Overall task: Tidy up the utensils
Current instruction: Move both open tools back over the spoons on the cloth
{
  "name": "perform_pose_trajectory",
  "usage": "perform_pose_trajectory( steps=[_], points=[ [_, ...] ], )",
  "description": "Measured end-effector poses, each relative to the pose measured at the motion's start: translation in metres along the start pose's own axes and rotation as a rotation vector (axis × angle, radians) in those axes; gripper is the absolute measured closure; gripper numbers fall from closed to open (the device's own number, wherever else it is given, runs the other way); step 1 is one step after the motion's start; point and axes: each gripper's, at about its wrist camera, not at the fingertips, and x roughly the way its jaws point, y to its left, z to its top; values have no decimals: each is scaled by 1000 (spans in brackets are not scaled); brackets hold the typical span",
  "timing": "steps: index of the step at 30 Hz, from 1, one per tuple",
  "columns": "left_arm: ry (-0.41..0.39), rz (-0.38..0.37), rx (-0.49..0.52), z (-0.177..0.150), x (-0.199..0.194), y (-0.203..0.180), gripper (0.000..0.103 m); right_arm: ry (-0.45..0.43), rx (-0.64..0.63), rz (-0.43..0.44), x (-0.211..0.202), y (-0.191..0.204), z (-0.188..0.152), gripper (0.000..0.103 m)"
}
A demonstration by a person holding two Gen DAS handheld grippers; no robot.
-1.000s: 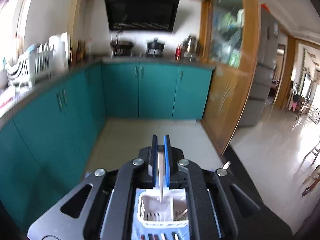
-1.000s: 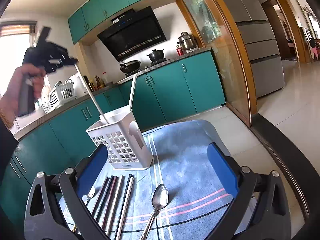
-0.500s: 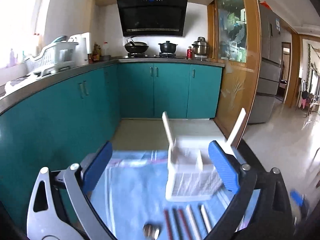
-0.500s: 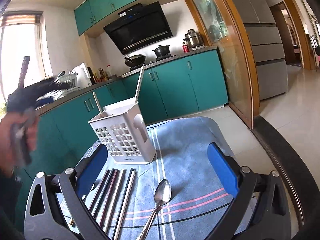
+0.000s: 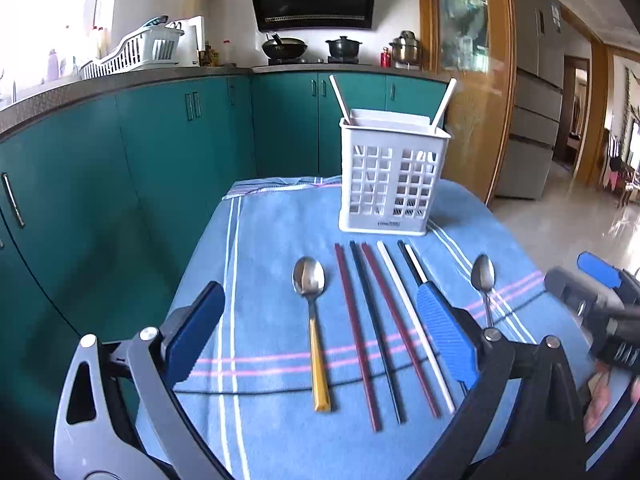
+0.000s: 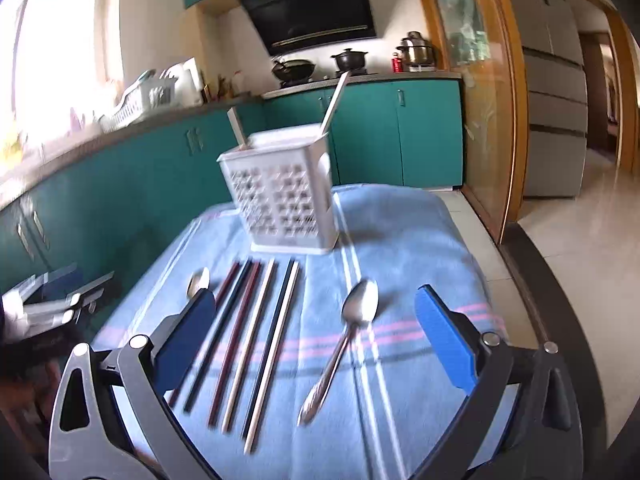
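Observation:
A white slotted utensil basket (image 5: 392, 184) (image 6: 284, 196) stands at the far side of a blue striped cloth (image 5: 272, 240) (image 6: 400, 240), with two white chopsticks leaning out of it. In front of it lie a gold-handled spoon (image 5: 314, 320) (image 6: 199, 282), several dark, red and white chopsticks (image 5: 380, 320) (image 6: 248, 328), and a silver spoon (image 5: 484, 276) (image 6: 352, 320). My left gripper (image 5: 318, 304) (image 6: 52, 304) hovers open and empty above the gold-handled spoon. My right gripper (image 6: 316, 308) (image 5: 592, 292) is open and empty, low over the silver spoon and the right-hand chopsticks.
The cloth-covered table drops off at its left and far edges. Teal cabinets (image 5: 180, 140) run along the left and back under a counter with a dish rack (image 5: 136, 52) and pots (image 5: 342, 46). A wood-framed glass door (image 5: 464, 40) and tiled floor lie to the right.
The left gripper let go of a white chopstick into the basket, opened wide, and came down and back to the near side of the cloth. The right gripper shifted sideways and rolled a little.

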Motion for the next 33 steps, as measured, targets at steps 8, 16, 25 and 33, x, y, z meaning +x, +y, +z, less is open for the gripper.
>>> perform_pose_trajectory(
  steps=[8, 16, 25, 33],
  points=[
    [19, -39, -5, -20, -21, -6, 7, 14, 23, -2, -16, -2, -19, 5],
    [45, -37, 25, -29, -13, -16, 7, 20, 17, -2, -13, -2, -19, 5],
    [57, -40, 19, -28, -6, -14, 7, 21, 25, -10, -12, -6, -18, 5],
    [52, -69, 33, -22, -5, -10, 7, 21, 16, 3, -11, -8, -14, 5]
  ],
)
